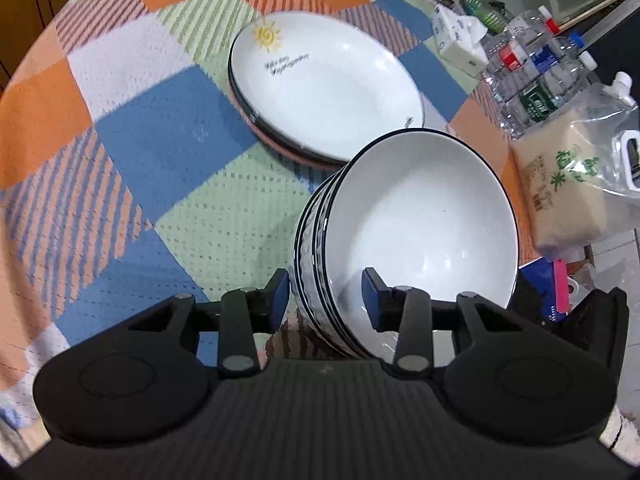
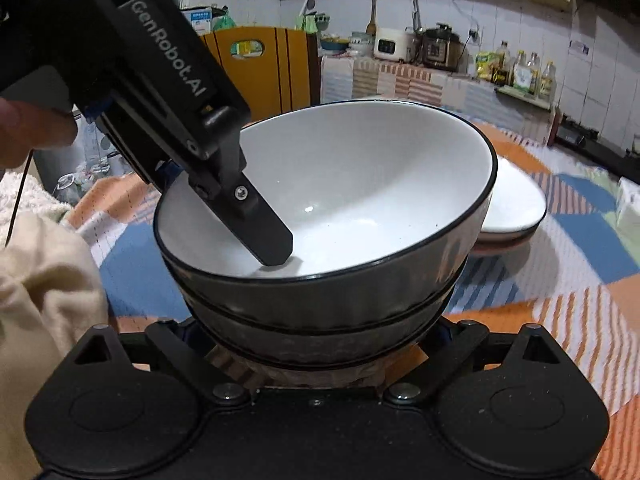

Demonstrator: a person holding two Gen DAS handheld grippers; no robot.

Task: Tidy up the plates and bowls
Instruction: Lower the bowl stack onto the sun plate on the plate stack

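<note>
The stack of bowls [image 1: 404,240] fills the lower right of the left wrist view, tilted over, with its rim toward the camera. The left gripper [image 1: 326,300] pinches the near wall of the stack: one blue pad sits outside and the other inside the top bowl, so it is closed on the bowls.

In the right wrist view the same bowls take up the middle. The right gripper [image 2: 320,332] has its jaws spread wide at either side of the stack's lower part; I cannot tell whether the pads actually press on it.

Behind the bowls, in the upper middle of the left view, a stack of plates [image 1: 324,88] rests on the checked tablecloth [image 1: 132,152], the top plate white with a sun drawing.

Both kinds of dish already look gathered into their own piles. Likely left is setting the bowls down level, on or beside the plates.

Water bottles [image 1: 532,68] and a bag of rice [image 1: 568,184] crowd the right edge.
</note>
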